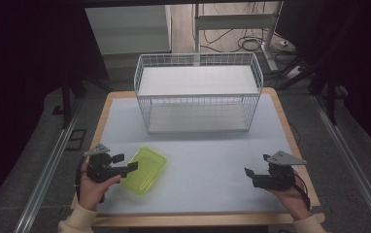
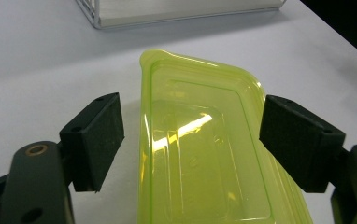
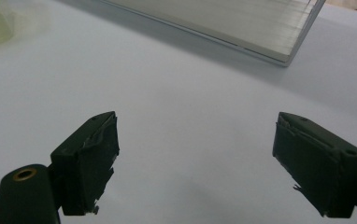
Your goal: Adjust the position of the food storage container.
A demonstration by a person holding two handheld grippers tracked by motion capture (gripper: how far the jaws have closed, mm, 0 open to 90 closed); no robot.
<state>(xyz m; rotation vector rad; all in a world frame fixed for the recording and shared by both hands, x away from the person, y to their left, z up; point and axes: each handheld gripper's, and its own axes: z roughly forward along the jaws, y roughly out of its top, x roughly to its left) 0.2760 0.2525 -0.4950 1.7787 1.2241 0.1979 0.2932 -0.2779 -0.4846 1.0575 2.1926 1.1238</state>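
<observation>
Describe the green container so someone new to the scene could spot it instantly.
Start at the white wire basket at the table's far side, then come toward the near left corner. There the green container lies flat between the open jaws of the left gripper. It is the one translucent lime-green thing here.

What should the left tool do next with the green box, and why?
Probably close its jaws on the green box. In the left gripper view the box already sits between the left tool's open jaws, with a gap at the left pad. The wire basket behind looks like a likely place for it.
</observation>
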